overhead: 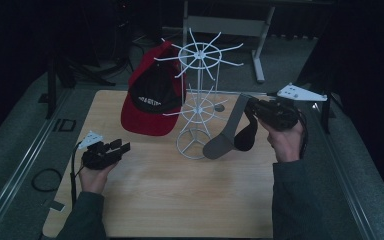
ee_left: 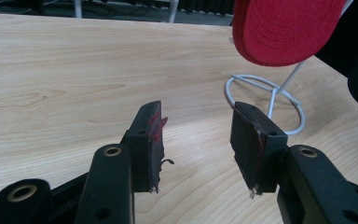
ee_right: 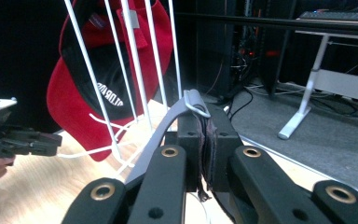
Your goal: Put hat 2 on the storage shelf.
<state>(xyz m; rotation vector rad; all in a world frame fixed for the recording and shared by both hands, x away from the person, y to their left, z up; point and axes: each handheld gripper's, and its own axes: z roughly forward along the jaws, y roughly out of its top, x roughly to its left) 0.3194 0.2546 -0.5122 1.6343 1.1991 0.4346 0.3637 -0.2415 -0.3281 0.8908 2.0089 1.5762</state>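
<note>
The red baseball cap with a black front panel (overhead: 152, 95), hanging on the white wire rack (overhead: 198, 107), carries one line of white lettering on that panel. The lettering is too small and blurred to read. No other markings are legible.

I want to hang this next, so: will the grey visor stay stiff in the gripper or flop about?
Probably floppy: the grey visor hangs limp from the right gripper, its brim drooping down to the table. It looks light, held by a thin pinch at the strap. The white wire rack seems spindly and might tip if nudged.
</note>
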